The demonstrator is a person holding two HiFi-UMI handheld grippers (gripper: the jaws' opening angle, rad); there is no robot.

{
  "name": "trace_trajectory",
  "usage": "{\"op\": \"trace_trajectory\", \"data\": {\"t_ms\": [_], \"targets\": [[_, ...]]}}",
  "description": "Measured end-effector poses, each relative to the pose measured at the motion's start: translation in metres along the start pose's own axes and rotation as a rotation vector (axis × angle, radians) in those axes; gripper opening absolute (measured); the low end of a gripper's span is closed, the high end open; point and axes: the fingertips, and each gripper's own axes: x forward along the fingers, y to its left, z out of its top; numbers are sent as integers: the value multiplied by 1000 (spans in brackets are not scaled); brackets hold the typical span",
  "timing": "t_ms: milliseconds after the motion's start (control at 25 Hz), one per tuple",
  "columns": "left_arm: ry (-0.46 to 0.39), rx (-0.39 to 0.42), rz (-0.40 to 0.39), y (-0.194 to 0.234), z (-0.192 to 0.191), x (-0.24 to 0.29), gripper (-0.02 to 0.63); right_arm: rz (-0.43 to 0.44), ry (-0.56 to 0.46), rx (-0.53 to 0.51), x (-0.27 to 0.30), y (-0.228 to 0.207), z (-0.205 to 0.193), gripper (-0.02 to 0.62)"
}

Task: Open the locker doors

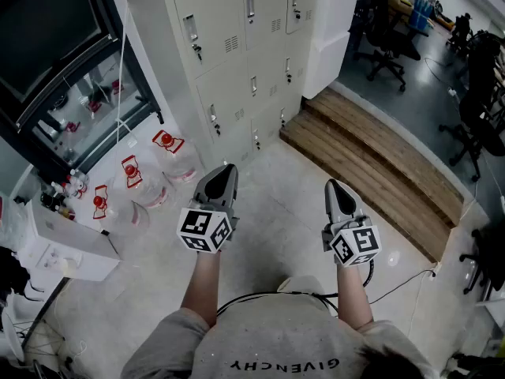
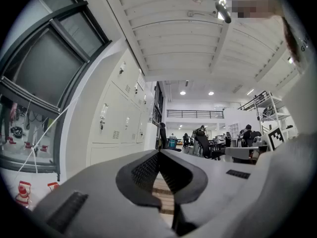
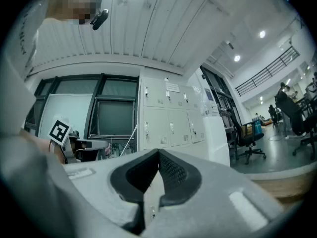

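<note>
Lockers (image 1: 237, 61) stand with all their doors (image 1: 223, 93) closed, so nothing inside can be seen, well ahead of the left gripper (image 1: 225, 167) and the right gripper (image 1: 332, 184), both with jaws pressed together and empty.

- Wooden steps (image 1: 379, 168), pale planks, running diagonally across the right of the floor.
- Clear jugs (image 1: 180, 164) with red tops, clustered on the floor at the left, below a dark-framed window (image 1: 47, 38).
- White box (image 1: 69, 247) near the jugs, at the left edge.
- Black office chairs (image 1: 385, 52) on the grey floor beyond the steps.
- Black cable (image 1: 398, 284) trailing over the floor, lower right.
</note>
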Motion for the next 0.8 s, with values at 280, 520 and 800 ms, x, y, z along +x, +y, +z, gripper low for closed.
{"op": "trace_trajectory", "data": {"t_ms": [280, 520, 800], "targets": [[8, -3, -8, 9, -3, 8, -2, 0, 11, 2, 11, 2, -7, 0], [3, -18, -18, 9, -6, 22, -2, -7, 19, -22, 15, -6, -6, 0], [10, -3, -15, 14, -10, 75, -2, 17, -34, 39, 51, -49, -3, 16]]}}
